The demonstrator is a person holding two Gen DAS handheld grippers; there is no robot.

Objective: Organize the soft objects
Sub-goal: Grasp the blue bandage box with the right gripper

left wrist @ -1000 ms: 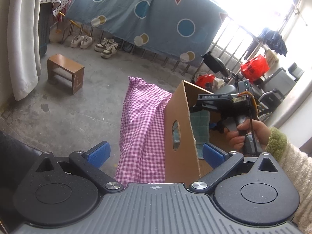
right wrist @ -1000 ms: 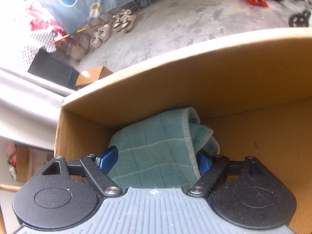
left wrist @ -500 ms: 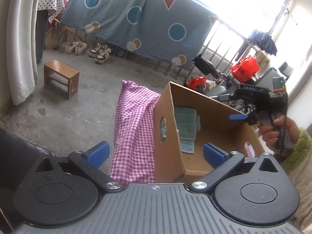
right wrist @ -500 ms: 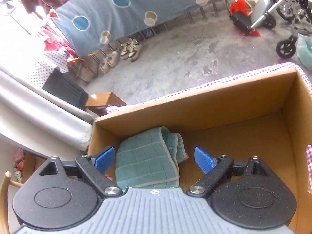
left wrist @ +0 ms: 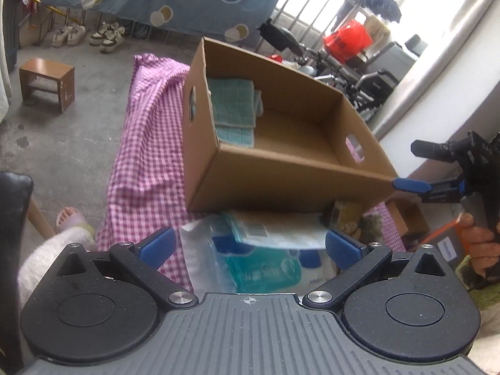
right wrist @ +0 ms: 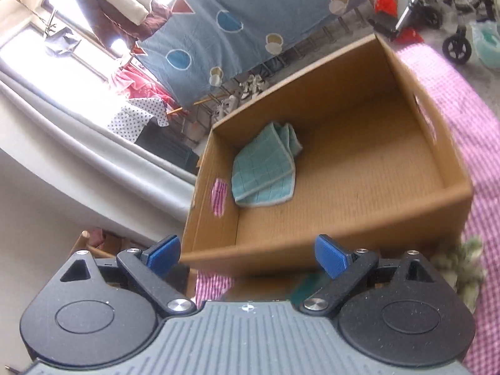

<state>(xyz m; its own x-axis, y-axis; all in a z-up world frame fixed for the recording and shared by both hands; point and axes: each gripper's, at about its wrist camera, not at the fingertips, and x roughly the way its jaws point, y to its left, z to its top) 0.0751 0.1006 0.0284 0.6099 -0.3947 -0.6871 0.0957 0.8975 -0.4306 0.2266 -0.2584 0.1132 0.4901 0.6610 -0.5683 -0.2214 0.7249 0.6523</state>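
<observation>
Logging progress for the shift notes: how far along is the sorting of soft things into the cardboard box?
Done: one folded teal cloth lies in a corner of the brown cardboard box. In hand: nothing; the right gripper is open and empty, its jaws having just been opening, and the left gripper is open above a clear plastic packet. Left: that packet and a fuzzy greenish item beside the box.

Towel: teal cloth [right wrist: 265,168] with a pale grid and light edging, folded over in layers, lying flat in a corner of the box beside the wall with the cut-out handle hole.
Box: open brown cardboard box [left wrist: 281,184], upright on the pink checked cloth that covers the surface; apart from the towel its floor is bare.
Packet: clear plastic pack [left wrist: 250,259] with blue and teal contents, lying on the surface just in front of the box, blurred.
</observation>
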